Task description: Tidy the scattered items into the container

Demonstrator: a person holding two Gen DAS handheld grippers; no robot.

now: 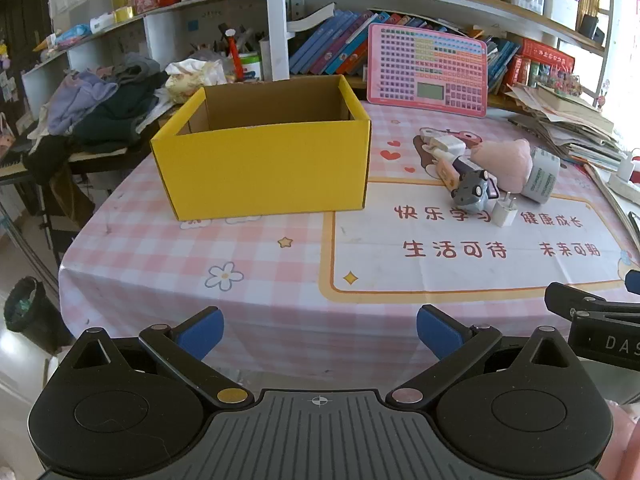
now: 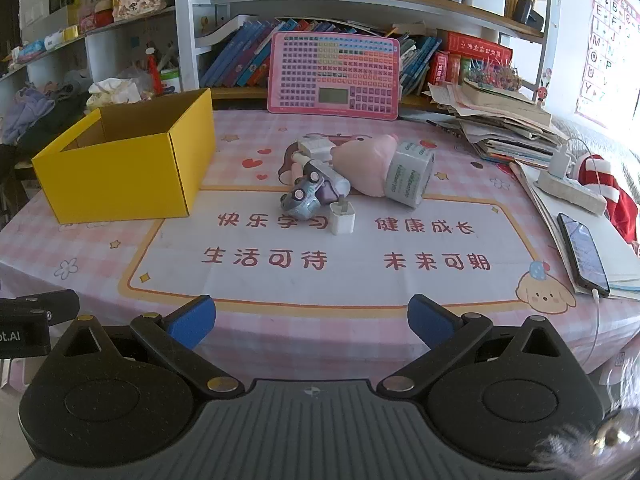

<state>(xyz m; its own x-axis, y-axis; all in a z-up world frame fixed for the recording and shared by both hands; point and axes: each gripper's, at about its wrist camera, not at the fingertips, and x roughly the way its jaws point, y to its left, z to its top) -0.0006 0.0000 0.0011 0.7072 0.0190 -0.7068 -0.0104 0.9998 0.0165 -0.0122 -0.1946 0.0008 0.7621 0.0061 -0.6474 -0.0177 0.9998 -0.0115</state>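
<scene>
left wrist view: left gripper over the near edge of the table, blue-padded fingers spread wide, nothing between them. pink-and-white checked tablecloth with printed red characters below. open yellow cardboard box with brown inside ahead and left of centre, upright, contents not visible from this angle. scattered items heaped right of the box, apart from it: small grey toy car, white plug-in charger cube just in front of the car, pink soft plush piece behind, roll of tape with green print touching the plush on its right, further white chargers at the back of the heap. pink keypad learning board propped against leaning books at the rear. pile of dark and lilac clothes left of the box. part of the other gripper at the right edge.

right wrist view: right gripper also over the near table edge, blue fingers fully apart, empty. yellow box at left, heap at centre: toy car, charger cube, plush, tape roll leaning on the plush. black smartphone on white paper at right, cable plugged in. white power strip beyond it. stack of papers and books rear right.
</scene>
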